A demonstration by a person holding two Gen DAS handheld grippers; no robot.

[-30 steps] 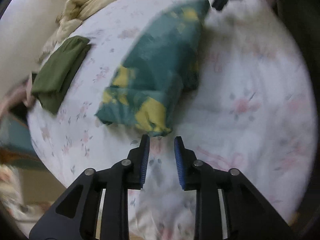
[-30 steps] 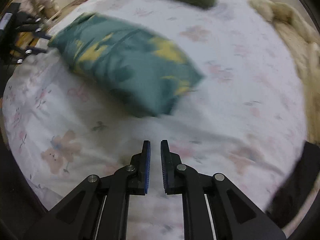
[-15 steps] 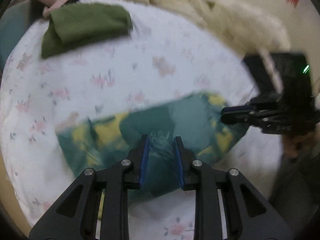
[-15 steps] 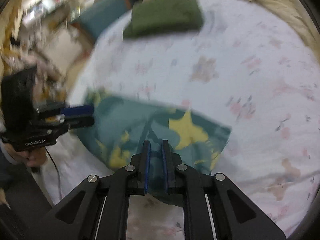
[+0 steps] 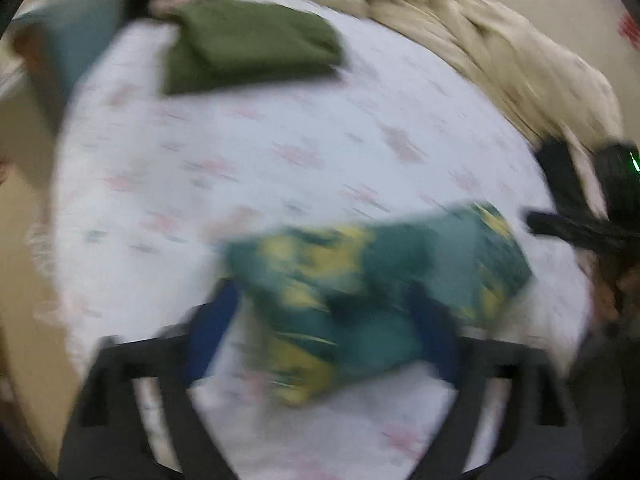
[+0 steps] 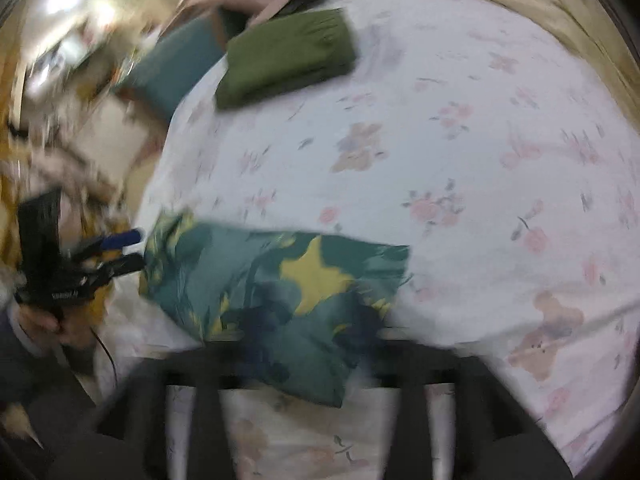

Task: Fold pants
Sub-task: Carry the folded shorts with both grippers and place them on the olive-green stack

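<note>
The folded teal-and-yellow pants (image 5: 360,280) lie on the floral bed sheet (image 5: 280,140). In the blurred left wrist view my left gripper (image 5: 324,336) is open wide, its blue-padded fingers (image 5: 208,332) on either side of the bundle's near end. In the right wrist view the pants (image 6: 280,288) lie just ahead of my right gripper (image 6: 308,340), whose fingers are smeared by motion but stand well apart over the near edge of the cloth. Each gripper shows at the far end of the bundle in the other's view: the right one (image 5: 580,232), the left one (image 6: 100,256).
A folded olive-green garment (image 5: 248,48) lies at the sheet's far side, also in the right wrist view (image 6: 288,56). A crumpled beige blanket (image 5: 480,40) runs along the back right. A teal cushion (image 6: 172,64) sits off the bed's left edge.
Both grippers have swung over the pants and opened from nearly shut to wide. Both views are now motion-blurred.
</note>
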